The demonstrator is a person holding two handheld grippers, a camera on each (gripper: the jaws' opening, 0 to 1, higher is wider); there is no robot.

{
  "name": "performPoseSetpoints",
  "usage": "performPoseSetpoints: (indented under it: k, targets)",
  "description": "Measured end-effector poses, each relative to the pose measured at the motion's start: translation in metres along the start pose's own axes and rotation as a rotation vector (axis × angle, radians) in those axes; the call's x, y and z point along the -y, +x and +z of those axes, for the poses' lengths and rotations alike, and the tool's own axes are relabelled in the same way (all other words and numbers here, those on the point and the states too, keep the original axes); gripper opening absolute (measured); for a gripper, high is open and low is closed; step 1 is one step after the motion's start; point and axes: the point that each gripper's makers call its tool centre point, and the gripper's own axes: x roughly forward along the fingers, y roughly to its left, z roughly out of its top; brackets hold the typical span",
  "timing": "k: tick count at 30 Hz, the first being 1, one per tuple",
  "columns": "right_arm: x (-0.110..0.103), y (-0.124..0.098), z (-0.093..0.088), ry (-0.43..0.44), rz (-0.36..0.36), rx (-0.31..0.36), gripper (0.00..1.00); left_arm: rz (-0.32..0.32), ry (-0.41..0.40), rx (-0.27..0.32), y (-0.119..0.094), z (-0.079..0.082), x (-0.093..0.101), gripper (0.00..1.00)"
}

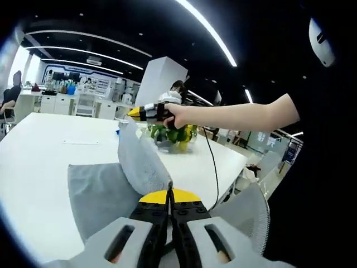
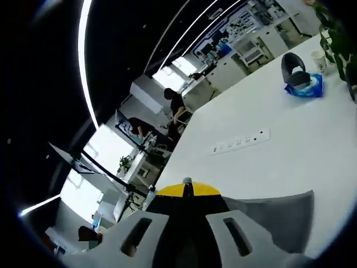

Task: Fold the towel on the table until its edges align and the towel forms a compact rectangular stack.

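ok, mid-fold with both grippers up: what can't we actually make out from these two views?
- Towel, left gripper view: its near edge is hidden behind the left gripper, so edge alignment can't be judged.
- Right gripper, left gripper view: too small to read its hold on the towel's corner.
- Towel, right gripper view: the gripper body covers most of it.
- Green and yellow items, left gripper view: partly behind the hand, too small to identify.
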Motion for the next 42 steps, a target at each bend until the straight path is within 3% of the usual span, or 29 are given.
performPoseSetpoints:
  k: [9, 12, 20, 23, 26, 32, 42]
  targets:
    - [0.001, 0.023, -0.013, 0.028, 0.016, -0.035, 0.00, 0.056, 0.009, -0.063, -0.009, -0.015, -0.022, 0.00]
    - [0.001, 0.030, -0.016, 0.038, 0.019, -0.037, 0.00, 0.080, -0.023, -0.085, -0.009, -0.022, -0.030, 0.00]
    - [0.003, 0.043, -0.030, 0.096, 0.014, -0.026, 0.00, 0.106, -0.018, -0.114, -0.011, -0.033, -0.036, 0.00]
    - [0.002, 0.048, -0.035, 0.141, 0.016, -0.015, 0.00, 0.106, 0.003, -0.138, -0.011, -0.038, -0.038, 0.00]
    - [0.001, 0.054, -0.038, 0.192, 0.021, -0.004, 0.00, 0.102, -0.029, -0.162, -0.012, -0.043, -0.047, 0.00]
    - [0.004, 0.068, -0.043, 0.294, 0.031, 0.020, 0.00, 0.101, 0.010, -0.226, -0.015, -0.049, -0.059, 0.00]
    - [0.008, 0.085, -0.056, 0.281, 0.030, 0.000, 0.00, 0.054, 0.016, -0.311, -0.014, -0.064, -0.060, 0.00]
